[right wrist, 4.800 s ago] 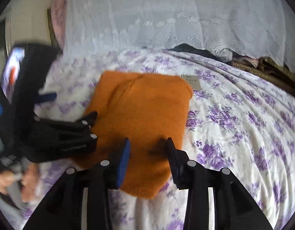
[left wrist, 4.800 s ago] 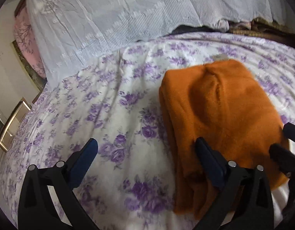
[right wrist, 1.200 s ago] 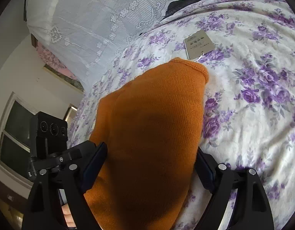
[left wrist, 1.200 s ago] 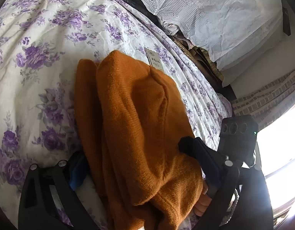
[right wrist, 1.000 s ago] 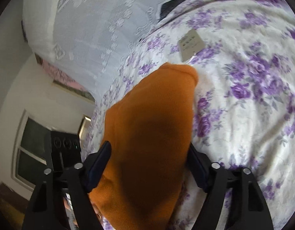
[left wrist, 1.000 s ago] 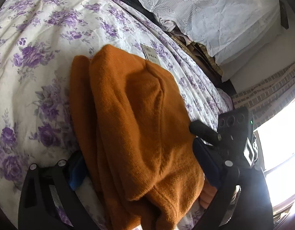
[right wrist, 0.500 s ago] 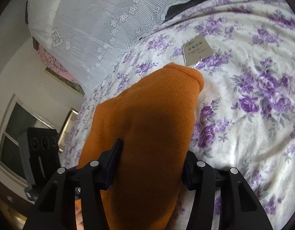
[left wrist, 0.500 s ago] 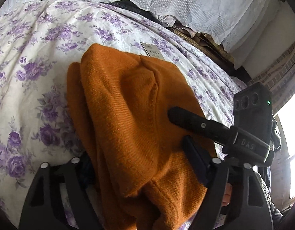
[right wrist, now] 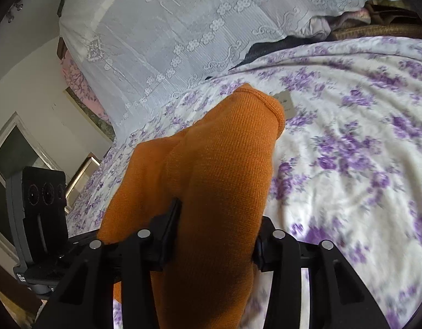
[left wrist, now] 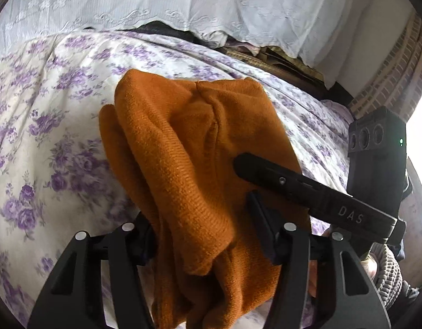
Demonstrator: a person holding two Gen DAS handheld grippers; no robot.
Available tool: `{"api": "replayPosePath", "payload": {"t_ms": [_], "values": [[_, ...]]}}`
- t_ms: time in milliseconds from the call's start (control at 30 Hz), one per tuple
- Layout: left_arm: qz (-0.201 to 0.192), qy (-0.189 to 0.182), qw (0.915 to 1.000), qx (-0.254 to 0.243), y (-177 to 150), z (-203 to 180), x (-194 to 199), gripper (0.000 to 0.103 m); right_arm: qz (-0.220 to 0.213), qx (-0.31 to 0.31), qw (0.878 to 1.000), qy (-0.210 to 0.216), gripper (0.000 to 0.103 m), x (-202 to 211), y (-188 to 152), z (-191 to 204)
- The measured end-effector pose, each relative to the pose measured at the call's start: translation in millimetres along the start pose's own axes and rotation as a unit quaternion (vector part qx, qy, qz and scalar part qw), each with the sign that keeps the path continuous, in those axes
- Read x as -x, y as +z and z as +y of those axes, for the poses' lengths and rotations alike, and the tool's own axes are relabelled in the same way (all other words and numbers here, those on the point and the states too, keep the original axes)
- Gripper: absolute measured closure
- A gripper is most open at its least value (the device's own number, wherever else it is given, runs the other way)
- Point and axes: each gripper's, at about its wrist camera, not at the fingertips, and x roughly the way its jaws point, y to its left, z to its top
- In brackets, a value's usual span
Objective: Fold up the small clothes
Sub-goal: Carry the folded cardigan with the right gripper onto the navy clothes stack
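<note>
A folded orange knitted garment (left wrist: 189, 148) lies bunched in thick layers on a bed covered with a white sheet printed with purple flowers (left wrist: 46, 137), its near end raised off the sheet between two tools. The left hand-held gripper (left wrist: 202, 235), black with dark pads, has just been closing its jaws and now clamps the near end of the knit: the left pad is buried under the hanging folds and the right pad presses into the cloth's other side. Loose layers droop over and below its jaws.

In the right wrist view the right hand-held gripper (right wrist: 216, 230) has also just been closing, and its two black fingers squeeze a thick roll of the same orange garment (right wrist: 219, 164) from both sides. The roll runs away from the camera toward the far edge of the bed, where a small grey paper tag (right wrist: 285, 104) peeks out just beside its rounded end.

In the left wrist view the right tool crosses the garment's right side, one long black finger lying on top of the cloth. Beyond the sheet's far edge hangs a white lace-patterned cover (right wrist: 197, 27) over a heap of bedding.
</note>
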Motion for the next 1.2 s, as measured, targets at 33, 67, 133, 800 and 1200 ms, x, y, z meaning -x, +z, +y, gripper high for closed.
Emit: {"api": "replayPosePath", "payload": {"t_ms": [33, 67, 133, 800, 1200], "values": [[-0.002, 0.002, 1.0, -0.006, -2.6, -5.4, 2.4, 0.046, -0.003, -0.001, 1.0, -0.002, 0.058, 8.1, -2.3, -0.9], [-0.003, 0.003, 0.9999, -0.01, -3.8, -12.0, 3.0, 0.046, -0.006, -0.002, 1.0, -0.004, 0.058, 14.3, -4.7, -1.9], [-0.004, 0.004, 0.9998, -0.02, -9.5, -25.3, 6.1, 0.046, -0.011, -0.003, 1.0, -0.009, 0.058, 24.7, -8.2, -1.8], [0.003, -0.026, 0.9942, -0.104, -86.8, -153.1, 32.0, 0.047, -0.062, -0.026, 0.997, -0.045, 0.058, 164.9, -78.5, -22.1], [0.005, -0.106, 0.9804, -0.166, -115.5, -274.3, 32.8, 0.047, -0.164, -0.069, 0.979, -0.099, 0.058, 297.2, -125.7, -57.9]]}}
